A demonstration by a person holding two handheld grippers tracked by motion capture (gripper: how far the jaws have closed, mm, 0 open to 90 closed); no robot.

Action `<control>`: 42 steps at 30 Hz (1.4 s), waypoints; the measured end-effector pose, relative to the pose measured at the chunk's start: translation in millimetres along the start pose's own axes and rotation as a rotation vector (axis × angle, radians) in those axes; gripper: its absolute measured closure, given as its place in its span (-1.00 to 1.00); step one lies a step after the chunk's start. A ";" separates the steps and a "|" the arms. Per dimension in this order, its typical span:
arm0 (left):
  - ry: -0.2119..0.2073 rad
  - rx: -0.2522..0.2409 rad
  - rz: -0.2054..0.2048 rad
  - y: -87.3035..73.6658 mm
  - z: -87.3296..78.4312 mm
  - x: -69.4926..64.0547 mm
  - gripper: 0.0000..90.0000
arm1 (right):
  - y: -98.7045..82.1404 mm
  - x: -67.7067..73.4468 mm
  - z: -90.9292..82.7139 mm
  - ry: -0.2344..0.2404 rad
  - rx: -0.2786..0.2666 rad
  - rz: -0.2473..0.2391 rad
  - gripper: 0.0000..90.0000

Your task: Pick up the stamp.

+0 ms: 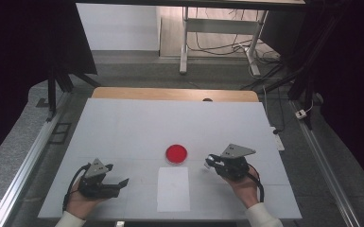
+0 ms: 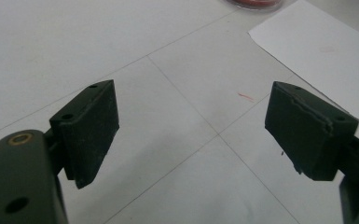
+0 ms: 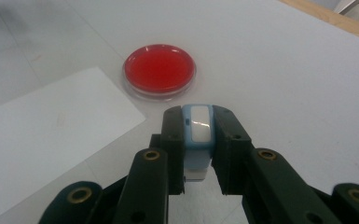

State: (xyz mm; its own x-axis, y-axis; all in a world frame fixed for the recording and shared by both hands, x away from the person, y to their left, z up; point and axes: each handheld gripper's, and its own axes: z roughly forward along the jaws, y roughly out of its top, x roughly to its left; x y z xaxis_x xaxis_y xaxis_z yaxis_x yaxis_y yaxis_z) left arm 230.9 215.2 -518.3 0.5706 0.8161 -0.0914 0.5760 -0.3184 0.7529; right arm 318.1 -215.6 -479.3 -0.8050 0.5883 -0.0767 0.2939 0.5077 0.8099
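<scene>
Item, right claw [image 3: 198, 140]: clamping a small blue-and-white block [image 3: 198, 130] between its jaws, hovering over the white surface [image 1: 123, 127] just short of the red dish [image 3: 159, 70], which is sitting beyond the far edge of the paper sheet [image 1: 173, 188]; judged best kept level and eased forward slowly, block held square. Item, left claw [image 2: 191, 126]: standing wide and holding nothing, near the sheet's left side. The right gripper view is revealing the block's colours and the dish's clear rim, which the high view is blurring to a pale speck.

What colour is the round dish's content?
Red; the round dish shows best in the right gripper view.
</scene>
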 end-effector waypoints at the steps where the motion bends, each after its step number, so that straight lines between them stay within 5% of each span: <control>1: 0.000 -0.003 -0.001 0.0 -0.2 0.1 -0.60 | 0.0 0.0 0.0 0.000 0.000 0.000 0.66; 22: 0.001 -0.013 0.004 0.4 0.1 -0.7 -0.60 | 6.5 0.4 -11.3 -0.015 -0.098 0.043 0.66; 42: -0.001 -0.012 0.013 0.3 2.0 -2.6 -0.60 | 17.4 17.4 -13.1 0.060 -0.165 0.036 0.66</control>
State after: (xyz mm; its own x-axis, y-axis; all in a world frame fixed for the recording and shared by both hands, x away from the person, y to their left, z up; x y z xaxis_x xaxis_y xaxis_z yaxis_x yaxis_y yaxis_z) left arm 230.8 212.1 -519.2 0.5791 0.8111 -0.0822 0.5613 -0.3236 0.7617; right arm 302.5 -204.8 -458.9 -0.8260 0.5634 -0.0151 0.2388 0.3741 0.8961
